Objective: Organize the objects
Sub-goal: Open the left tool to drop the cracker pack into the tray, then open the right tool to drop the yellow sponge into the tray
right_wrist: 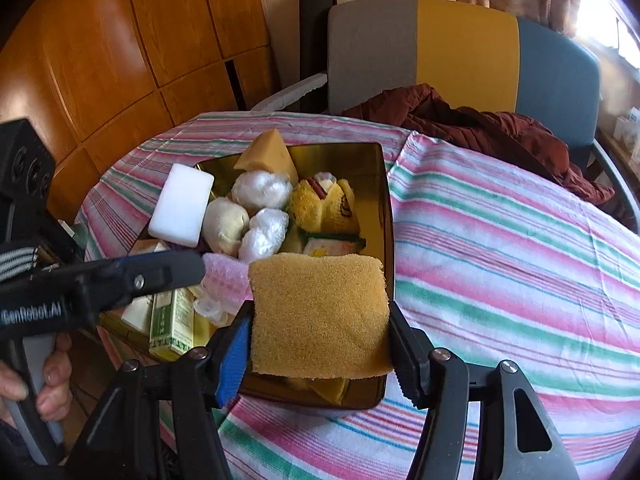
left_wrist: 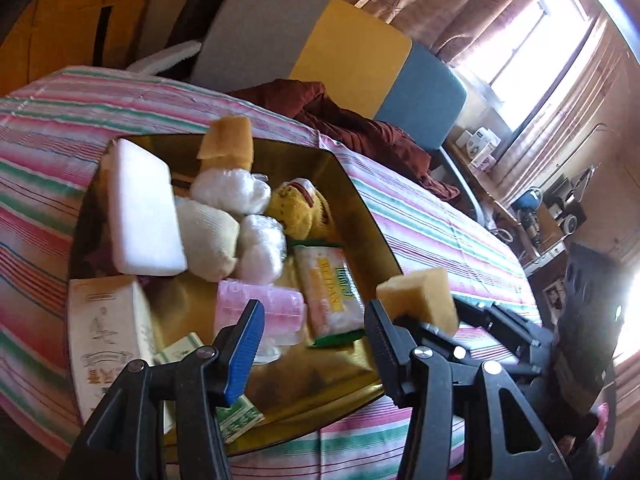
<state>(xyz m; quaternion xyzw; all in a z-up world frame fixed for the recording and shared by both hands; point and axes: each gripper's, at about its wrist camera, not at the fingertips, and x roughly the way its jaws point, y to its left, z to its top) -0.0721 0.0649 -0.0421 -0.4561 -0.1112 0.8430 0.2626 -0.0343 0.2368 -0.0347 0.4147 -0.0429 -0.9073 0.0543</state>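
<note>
A gold tin tray (left_wrist: 362, 216) (right_wrist: 386, 216) sits on the striped tablecloth and holds several items: a white foam block (left_wrist: 140, 212) (right_wrist: 182, 210), white plastic bundles (left_wrist: 230, 190) (right_wrist: 262, 188), a yellow plush toy (left_wrist: 300, 210) (right_wrist: 324, 206), a pink roller (left_wrist: 260, 304) (right_wrist: 224, 276), a snack packet (left_wrist: 332, 296) and a yellow sponge wedge (left_wrist: 230, 140) (right_wrist: 266, 154). My right gripper (right_wrist: 320, 332) is shut on a yellow sponge (right_wrist: 320, 312) (left_wrist: 418, 294) just above the tray's near end. My left gripper (left_wrist: 316, 344) is open and empty over the tray, beside the pink roller.
A white box (left_wrist: 108, 332) and a green box (right_wrist: 172, 312) lie at the tray's left side. A maroon cloth (right_wrist: 480, 128) lies on a grey, yellow and blue chair (right_wrist: 460, 48) behind the table. Wooden panels (right_wrist: 120, 40) stand to the left.
</note>
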